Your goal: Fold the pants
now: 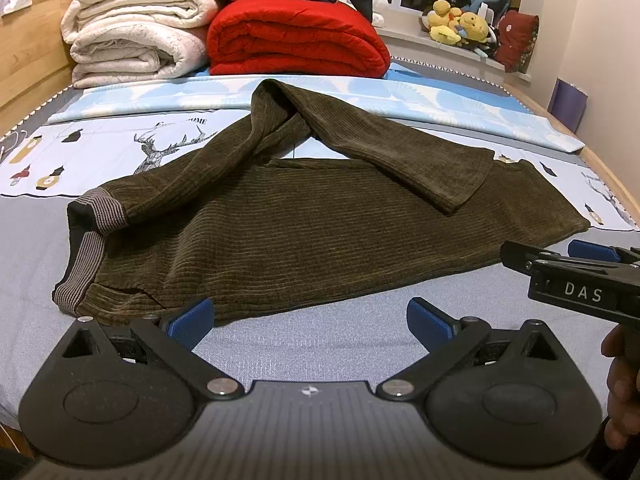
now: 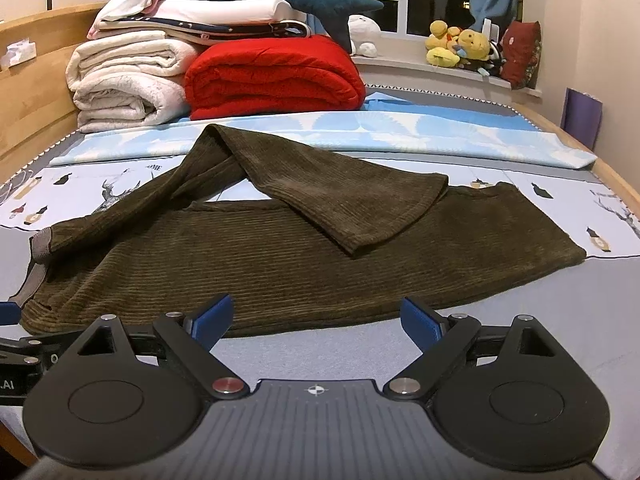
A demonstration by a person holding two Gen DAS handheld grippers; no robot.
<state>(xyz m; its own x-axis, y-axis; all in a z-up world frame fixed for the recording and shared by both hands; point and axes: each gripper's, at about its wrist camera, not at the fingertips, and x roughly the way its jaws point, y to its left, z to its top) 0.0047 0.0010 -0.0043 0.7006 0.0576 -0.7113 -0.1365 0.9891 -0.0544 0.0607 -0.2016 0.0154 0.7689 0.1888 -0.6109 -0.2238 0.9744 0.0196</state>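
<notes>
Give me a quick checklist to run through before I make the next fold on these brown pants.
1. Left gripper open, holding nothing: ok.
2. Right gripper open, holding nothing: ok.
3. Pants lying flat: not ok; the far leg is doubled back and lies askew across the near one.
4. Waistband in view at the left end: ok.
5. Near edge of the pants clear of both grippers: ok.
6. Red blanket clear of the pants: ok.

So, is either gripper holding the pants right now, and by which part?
No. The left gripper and right gripper are open and empty, just short of the pants.
</notes>
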